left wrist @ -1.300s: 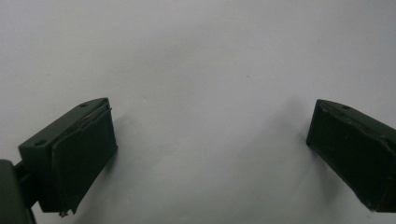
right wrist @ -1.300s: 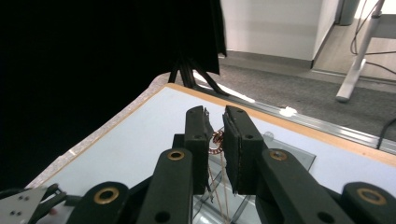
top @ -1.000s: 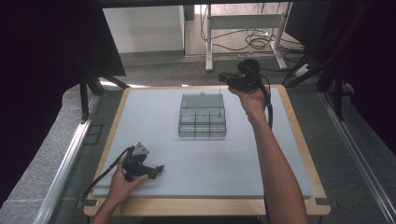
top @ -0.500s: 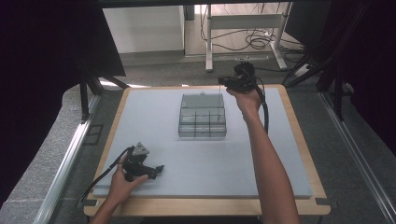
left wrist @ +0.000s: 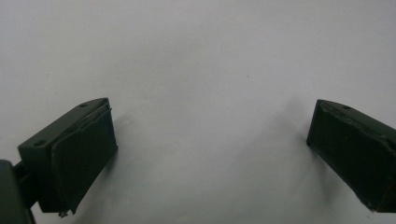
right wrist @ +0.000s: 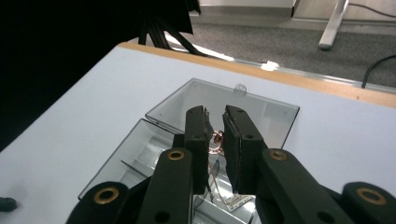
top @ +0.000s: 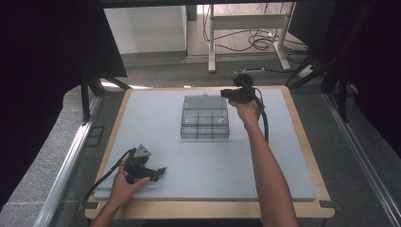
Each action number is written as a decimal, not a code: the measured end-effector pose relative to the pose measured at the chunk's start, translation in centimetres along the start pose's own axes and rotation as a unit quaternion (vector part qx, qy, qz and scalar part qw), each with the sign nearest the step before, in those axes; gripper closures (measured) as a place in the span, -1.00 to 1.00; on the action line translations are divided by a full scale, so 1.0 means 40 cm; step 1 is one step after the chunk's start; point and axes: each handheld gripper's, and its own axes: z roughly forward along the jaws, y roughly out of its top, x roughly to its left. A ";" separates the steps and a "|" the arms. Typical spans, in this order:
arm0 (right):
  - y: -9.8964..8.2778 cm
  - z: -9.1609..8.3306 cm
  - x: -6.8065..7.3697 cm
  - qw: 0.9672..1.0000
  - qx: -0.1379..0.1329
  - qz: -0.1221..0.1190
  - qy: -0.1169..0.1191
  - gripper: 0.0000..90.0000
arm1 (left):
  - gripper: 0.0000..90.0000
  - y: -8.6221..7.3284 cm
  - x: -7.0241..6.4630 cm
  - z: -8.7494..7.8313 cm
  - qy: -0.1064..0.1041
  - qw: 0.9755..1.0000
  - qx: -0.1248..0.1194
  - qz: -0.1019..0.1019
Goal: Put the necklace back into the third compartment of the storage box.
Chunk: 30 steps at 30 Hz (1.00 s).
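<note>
A clear plastic compartment box [top: 205,124] lies on the white table top with its lid [top: 204,101] folded open at the far side. My right gripper [top: 226,93] hovers at the box's far right corner, pointing left. In the right gripper view its jaws [right wrist: 215,114] stand almost together above the box's compartments [right wrist: 140,149], shut on a small copper-coloured ring piece [right wrist: 216,140]. My left gripper [top: 161,171] rests near the table's front left. In the left gripper view its fingers [left wrist: 79,154] stand wide apart over the bare white surface with nothing between them.
The white table top [top: 283,156] has a wooden rim [top: 302,137]. A small pale item [right wrist: 238,199] lies in one compartment below the right jaws. Beyond the table are a grey floor, a desk frame [top: 246,28] and loose cables [top: 265,45]. Black curtains hang left and right.
My right hand has come down and slightly toward the box, still shut on the copper piece. The left hand and its gripper have stayed put.
</note>
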 end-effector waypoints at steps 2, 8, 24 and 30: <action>-0.005 0.006 -0.003 1.000 0.002 0.000 0.001 0.75 | -0.98 0.000 0.000 0.000 0.000 1.000 0.000 0.000; -0.045 0.054 -0.010 1.000 0.029 0.005 -0.001 0.75 | -0.98 0.000 0.000 0.000 0.000 1.000 0.000 0.000; -0.124 0.133 -0.020 0.997 0.072 0.006 -0.009 0.73 | -0.98 0.000 0.000 -0.001 0.001 1.000 0.000 0.000; -0.133 0.140 -0.027 0.997 0.081 0.007 -0.016 0.70 | -0.98 0.000 0.000 0.000 0.001 1.000 0.000 0.000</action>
